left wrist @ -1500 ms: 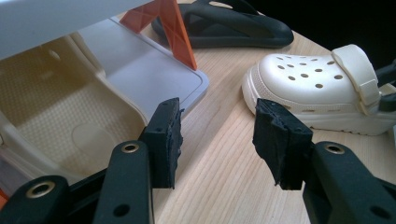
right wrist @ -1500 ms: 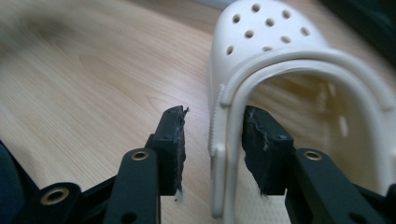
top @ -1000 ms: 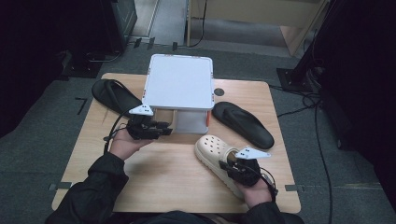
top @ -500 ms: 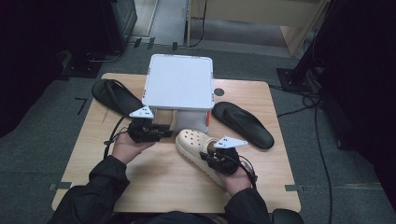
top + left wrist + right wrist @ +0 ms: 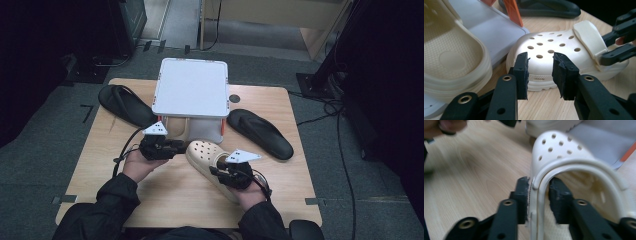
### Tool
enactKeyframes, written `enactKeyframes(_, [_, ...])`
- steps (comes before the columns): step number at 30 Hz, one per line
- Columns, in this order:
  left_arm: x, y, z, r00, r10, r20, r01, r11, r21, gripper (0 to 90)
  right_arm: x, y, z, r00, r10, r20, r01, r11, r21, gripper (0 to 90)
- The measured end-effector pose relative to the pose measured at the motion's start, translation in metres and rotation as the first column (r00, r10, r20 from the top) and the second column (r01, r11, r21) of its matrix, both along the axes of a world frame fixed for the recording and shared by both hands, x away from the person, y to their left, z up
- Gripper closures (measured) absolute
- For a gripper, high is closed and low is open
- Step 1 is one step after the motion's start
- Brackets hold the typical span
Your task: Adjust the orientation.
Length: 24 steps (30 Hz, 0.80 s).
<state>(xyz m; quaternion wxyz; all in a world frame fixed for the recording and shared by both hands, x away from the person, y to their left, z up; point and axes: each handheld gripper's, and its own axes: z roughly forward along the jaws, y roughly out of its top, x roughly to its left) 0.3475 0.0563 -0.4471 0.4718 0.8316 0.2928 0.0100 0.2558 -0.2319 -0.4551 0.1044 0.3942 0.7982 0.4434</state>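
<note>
A cream perforated clog [image 5: 202,152] [image 5: 554,47] [image 5: 559,147] lies on the wooden table [image 5: 165,195], its toe toward the white shoe rack [image 5: 190,87]. My right gripper [image 5: 221,168] [image 5: 537,195] straddles the clog's side rim and heel strap. Its jaws have just been opening, and a thin gap shows at the right pad. My left gripper [image 5: 179,148] [image 5: 540,72] hovers by the toe. Its jaws have just been closing a little, and nothing is between them. A second cream clog [image 5: 451,57] sits on the rack's lower shelf.
One black flip-flop [image 5: 125,105] lies left of the rack and another [image 5: 260,132] [image 5: 544,8] right of it. The rack's grey base [image 5: 491,27] and orange struts [image 5: 512,11] stand just behind the clog. The person's forearms come in at the near table edge.
The right hand has carried the clog leftward from the table's right part to the front of the rack, close to the left gripper. The left hand has stayed put.
</note>
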Motion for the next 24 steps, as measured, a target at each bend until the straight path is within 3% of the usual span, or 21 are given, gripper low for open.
enactKeyframes(5, [-0.001,-0.002,-0.003,1.0,0.009,0.003,-0.009,0.9998,0.017,68.7,-0.006,-0.021,0.016,0.9999,0.006,0.009,-0.006,1.0,0.022,70.6])
enactKeyframes(9, [-0.004,-0.005,-0.004,0.9999,0.008,0.009,-0.008,0.9994,0.033,69.6,-0.002,-0.044,0.024,0.9979,-0.038,0.053,0.037,0.999,0.017,77.0])
enactKeyframes(15, [-0.007,-0.007,-0.008,0.9999,0.012,0.01,-0.012,0.9997,0.022,71.2,0.027,-0.06,0.013,0.9975,-0.054,0.046,0.053,0.998,0.015,78.0])
enactKeyframes(19, [-0.007,-0.012,-0.015,1.0,0.003,-0.004,-0.003,0.9997,0.025,72.3,0.042,-0.062,0.003,0.9988,-0.025,0.042,0.026,1.0,-0.011,78.0])
enactKeyframes(21, [-0.006,-0.016,-0.019,0.9999,-0.003,-0.012,0.004,0.9996,0.029,72.4,0.047,-0.064,0.002,0.9992,-0.025,0.032,0.024,0.999,0.032,78.3])
enactKeyframes(24, [-0.006,-0.02,-0.023,0.9998,0.001,-0.019,-0.001,0.9996,0.028,72.3,0.053,-0.068,0.0,0.9981,-0.046,0.042,0.046,0.999,-0.006,78.7])
